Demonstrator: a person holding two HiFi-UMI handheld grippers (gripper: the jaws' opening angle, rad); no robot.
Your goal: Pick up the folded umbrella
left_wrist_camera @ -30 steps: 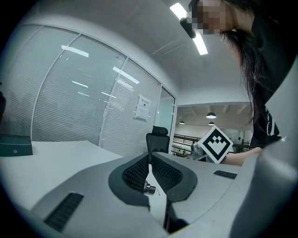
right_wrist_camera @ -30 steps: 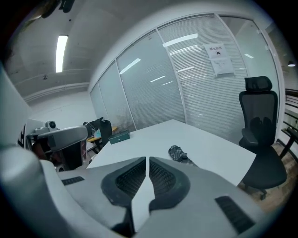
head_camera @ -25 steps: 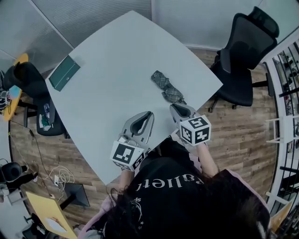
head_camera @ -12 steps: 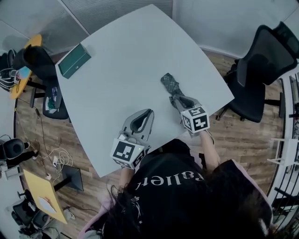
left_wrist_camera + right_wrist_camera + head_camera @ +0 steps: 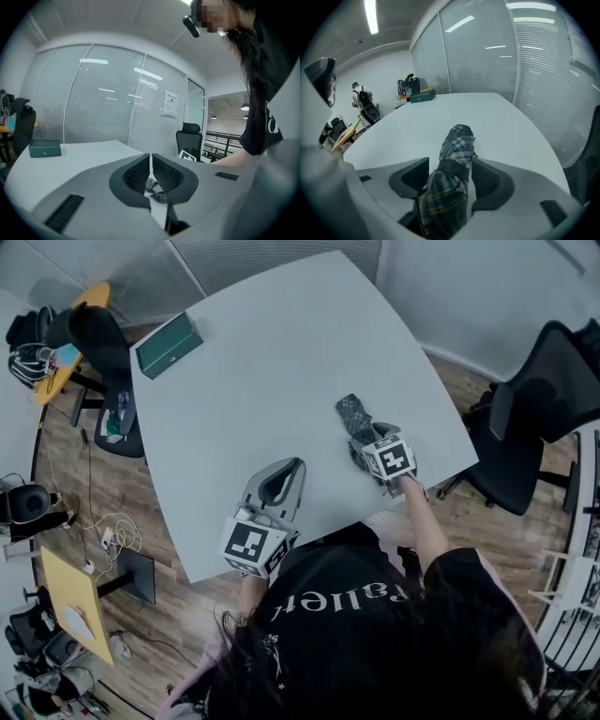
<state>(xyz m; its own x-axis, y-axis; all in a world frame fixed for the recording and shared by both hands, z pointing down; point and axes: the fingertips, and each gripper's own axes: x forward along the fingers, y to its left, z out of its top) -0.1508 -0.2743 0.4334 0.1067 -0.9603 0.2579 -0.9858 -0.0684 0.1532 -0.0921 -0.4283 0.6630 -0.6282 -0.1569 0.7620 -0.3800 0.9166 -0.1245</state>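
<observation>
The folded umbrella (image 5: 349, 410), dark plaid with a strap round its middle, lies on the white table (image 5: 281, 362) near the right edge. My right gripper (image 5: 362, 441) is tilted down over its near end. In the right gripper view the umbrella (image 5: 456, 150) lies between the jaws, which are opening, and a gap shows beside the left pad. My left gripper (image 5: 290, 467) rests low over the table in front of the person, its jaws shut with nothing in them (image 5: 150, 157). Past its closed jaws a bit of the umbrella (image 5: 153, 187) shows.
A dark green box (image 5: 169, 344) lies at the table's far left corner. A black office chair (image 5: 544, 418) stands to the right of the table, and another chair (image 5: 103, 362) with clutter to the left. Glass walls with blinds stand behind the table.
My right gripper has moved forward and down onto the umbrella, and its jaws now stand around it. The left gripper has barely shifted.
</observation>
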